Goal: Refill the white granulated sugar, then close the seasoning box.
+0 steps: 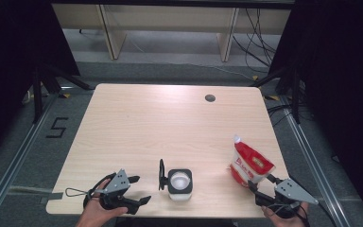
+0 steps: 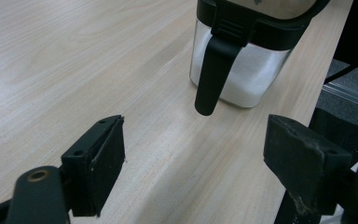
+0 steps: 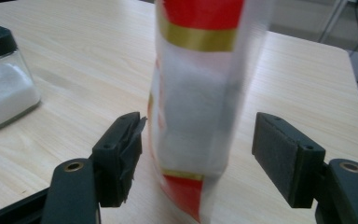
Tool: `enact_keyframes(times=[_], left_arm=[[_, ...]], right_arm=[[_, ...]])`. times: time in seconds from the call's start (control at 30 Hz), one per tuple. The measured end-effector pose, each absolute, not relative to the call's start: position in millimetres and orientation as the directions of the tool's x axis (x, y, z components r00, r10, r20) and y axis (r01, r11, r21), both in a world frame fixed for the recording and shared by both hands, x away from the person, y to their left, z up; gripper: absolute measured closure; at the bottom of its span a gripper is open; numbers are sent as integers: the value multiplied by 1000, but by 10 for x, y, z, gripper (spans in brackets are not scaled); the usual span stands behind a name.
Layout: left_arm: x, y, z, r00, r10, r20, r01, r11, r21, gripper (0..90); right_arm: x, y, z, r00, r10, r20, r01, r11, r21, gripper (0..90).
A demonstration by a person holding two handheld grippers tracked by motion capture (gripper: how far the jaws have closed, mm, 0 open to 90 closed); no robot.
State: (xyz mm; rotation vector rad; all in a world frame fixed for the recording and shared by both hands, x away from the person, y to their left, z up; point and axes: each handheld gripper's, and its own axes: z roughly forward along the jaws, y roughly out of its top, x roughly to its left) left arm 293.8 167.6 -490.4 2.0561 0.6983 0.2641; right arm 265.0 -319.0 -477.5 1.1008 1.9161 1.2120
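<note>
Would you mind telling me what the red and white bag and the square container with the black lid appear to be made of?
The bag looks like thin, glossy plastic film: its white part is translucent and it creases softly. The container seems to have a clear glass or hard plastic body, since white grains show through its walls; which of the two I cannot tell. Its lid and hanging handle look like matte black plastic.

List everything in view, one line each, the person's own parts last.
table: one, light wood, centre.
jar: one, clear with black lid and white grains, near edge, middle.
bag: one, red and white, near right edge, standing.
hole: one, dark, far right of tabletop.
left hand-held gripper: one, black, near left, open, empty, facing the jar.
right hand-held gripper: one, black, near right, open, jaws either side of the bag.
</note>
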Motion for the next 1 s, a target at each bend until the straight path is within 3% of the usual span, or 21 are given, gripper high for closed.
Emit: enact_keyframes(times=[0.33, 0.47, 0.57, 0.6, 1.0], left_arm=[[2939, 1669, -4809, 814, 575, -79, 364, -400, 841, 201], [2925, 1659, -4793, 818, 568, -95, 362, -379, 851, 201], [2916, 1666, -4771, 823, 562, -86, 352, -384, 854, 201], [2902, 1673, -4760, 816, 572, -82, 354, -383, 853, 201], [2934, 1707, -4708, 829, 556, -62, 330, -396, 857, 219]], right_arm=[[2574, -3206, -4794, -484, 874, -39, 355, 237, 904, 305], [2512, -3203, -4814, -476, 879, 25, 405, 194, 894, 292], [2498, -3237, -4809, -488, 873, -17, 367, 224, 903, 292], [2465, -3215, -4807, -481, 877, 20, 397, 197, 897, 292], [2445, -3211, -4837, -502, 865, 1, 413, 239, 879, 304]])
